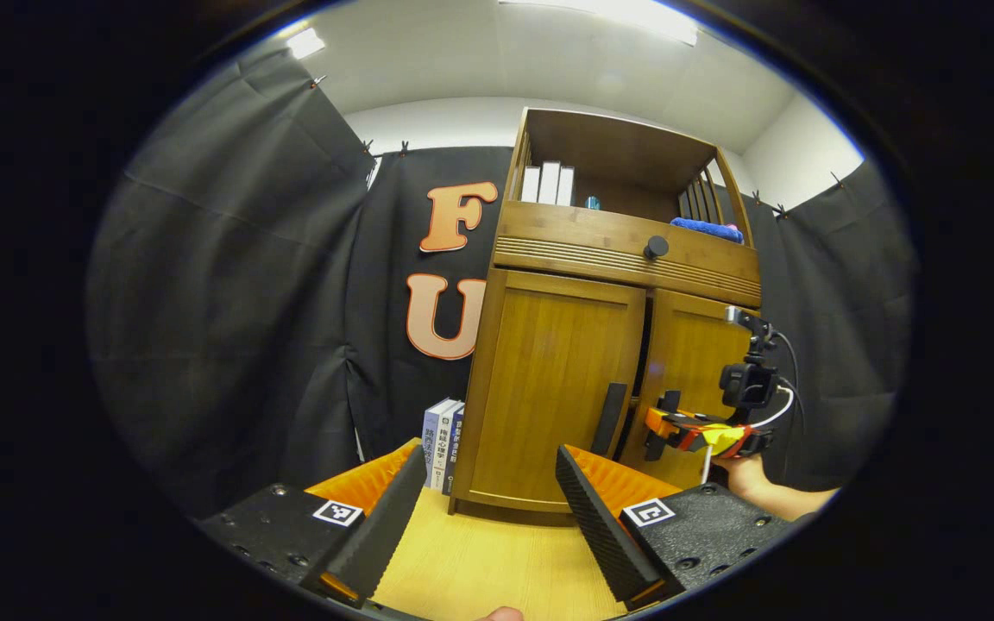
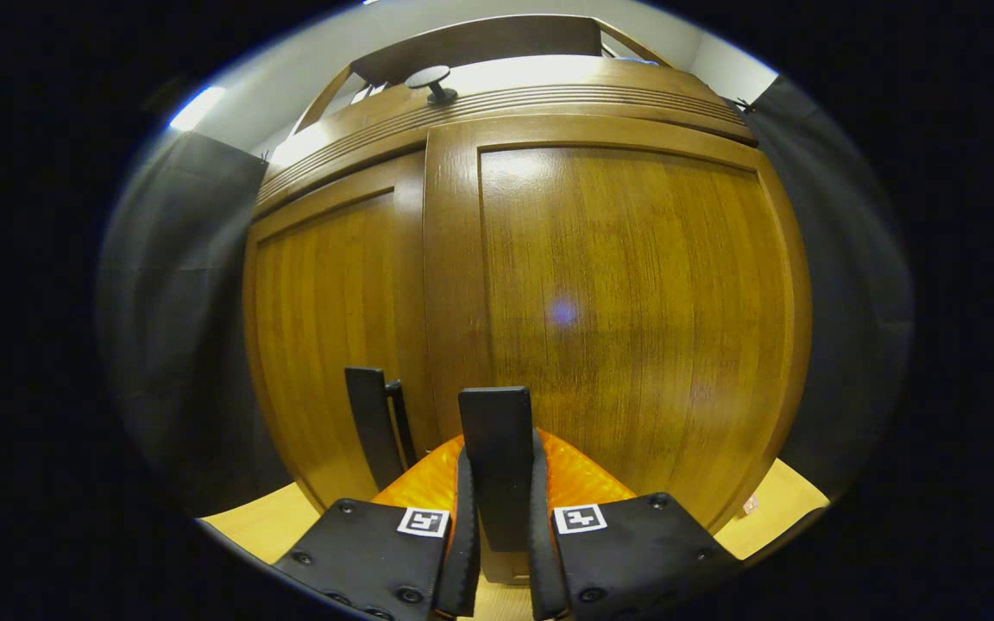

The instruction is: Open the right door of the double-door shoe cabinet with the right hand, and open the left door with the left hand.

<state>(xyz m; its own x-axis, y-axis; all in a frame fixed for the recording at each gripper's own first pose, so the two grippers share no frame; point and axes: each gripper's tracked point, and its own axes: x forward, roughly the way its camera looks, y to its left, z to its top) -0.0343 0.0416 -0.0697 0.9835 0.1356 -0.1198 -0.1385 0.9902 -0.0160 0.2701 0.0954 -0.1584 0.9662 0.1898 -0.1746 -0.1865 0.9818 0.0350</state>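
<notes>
Right gripper view: claw (image 2: 497, 517) grips handle (image 2: 495, 448) (doors closed).

left gripper (image 1: 488, 509): fingers spreading wide apart, gripping nothing, pointing forward and slightly up
right gripper (image 2: 497, 526): fingers (image 2: 465, 552) pressing in on the right door handle (image 2: 497, 457) from both sides, handle standing upright between them
right gripper, left gripper view (image 1: 678, 427): sitting ahead and right of the left gripper
hand (image 1: 751, 479): gripping it from below, forearm trailing off to the right
</notes>
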